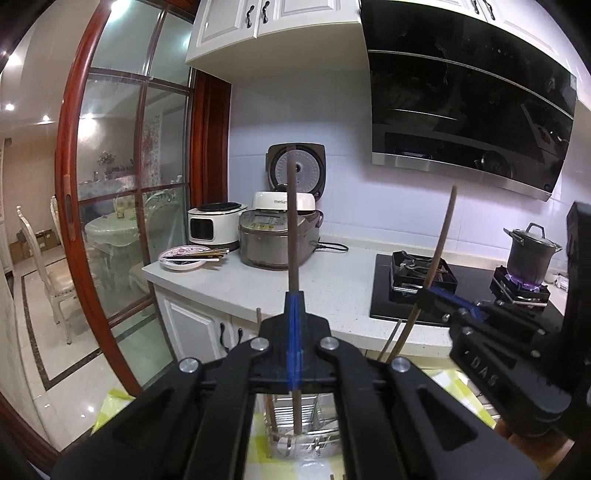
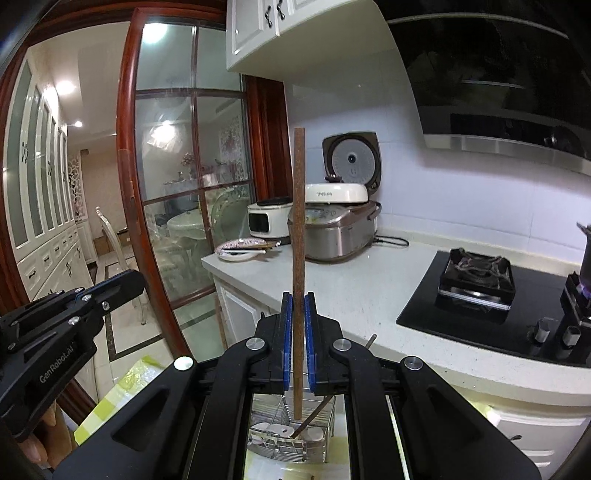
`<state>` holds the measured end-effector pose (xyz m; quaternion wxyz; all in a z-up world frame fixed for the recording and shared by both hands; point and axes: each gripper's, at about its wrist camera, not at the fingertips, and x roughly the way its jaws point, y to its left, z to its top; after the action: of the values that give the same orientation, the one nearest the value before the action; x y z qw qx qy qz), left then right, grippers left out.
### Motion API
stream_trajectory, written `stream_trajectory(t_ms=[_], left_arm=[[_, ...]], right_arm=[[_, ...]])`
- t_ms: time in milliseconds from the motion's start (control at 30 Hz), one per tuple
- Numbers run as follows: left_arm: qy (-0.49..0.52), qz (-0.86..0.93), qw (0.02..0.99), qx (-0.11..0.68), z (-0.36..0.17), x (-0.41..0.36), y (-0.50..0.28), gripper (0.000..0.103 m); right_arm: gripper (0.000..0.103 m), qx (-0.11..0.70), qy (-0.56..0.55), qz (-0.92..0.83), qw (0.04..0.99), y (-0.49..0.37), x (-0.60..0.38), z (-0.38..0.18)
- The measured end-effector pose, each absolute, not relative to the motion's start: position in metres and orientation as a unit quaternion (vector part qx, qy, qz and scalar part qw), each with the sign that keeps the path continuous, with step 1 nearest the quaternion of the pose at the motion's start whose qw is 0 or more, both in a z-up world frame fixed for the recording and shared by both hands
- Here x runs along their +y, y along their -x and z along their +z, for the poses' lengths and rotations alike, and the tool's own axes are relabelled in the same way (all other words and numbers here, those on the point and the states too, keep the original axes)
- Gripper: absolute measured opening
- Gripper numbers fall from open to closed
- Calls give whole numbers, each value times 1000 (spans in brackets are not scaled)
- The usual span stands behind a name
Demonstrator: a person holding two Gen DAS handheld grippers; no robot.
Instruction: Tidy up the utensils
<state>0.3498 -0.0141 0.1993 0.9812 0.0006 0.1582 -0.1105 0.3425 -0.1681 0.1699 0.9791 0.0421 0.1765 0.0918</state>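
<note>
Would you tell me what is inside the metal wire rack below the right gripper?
The wire rack holds the lower end of the brown chopstick gripped by the right gripper, another leaning stick, and white rounded pieces. The gripper's arms cover the rack's sides.

this was a home kitchen. a white stone countertop [image 1: 332, 291] ran along a white tiled wall, with a black gas hob [image 2: 476, 295] set into it and a lidded steel pot [image 1: 530, 247] sitting over a lit blue flame. a slanted black range hood [image 1: 469, 107] hung above, beside white wall cabinets [image 1: 258, 26]. rice cookers [image 2: 332, 229] stood at the counter's end near a plate [image 1: 183, 258] bearing chopsticks. through a red-framed glass door [image 1: 133, 192] a dining table and chairs showed.
</note>
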Motion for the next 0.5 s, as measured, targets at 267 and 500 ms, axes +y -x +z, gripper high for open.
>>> stream_trajectory(t_ms=[267, 500], left_arm=[[4, -113, 976, 188, 162, -19, -385, 0], [25, -127, 960, 248, 126, -1, -401, 6]], right_arm=[[7, 216, -45, 90, 971, -368, -164, 131], [7, 256, -43, 89, 961, -387, -164, 99]])
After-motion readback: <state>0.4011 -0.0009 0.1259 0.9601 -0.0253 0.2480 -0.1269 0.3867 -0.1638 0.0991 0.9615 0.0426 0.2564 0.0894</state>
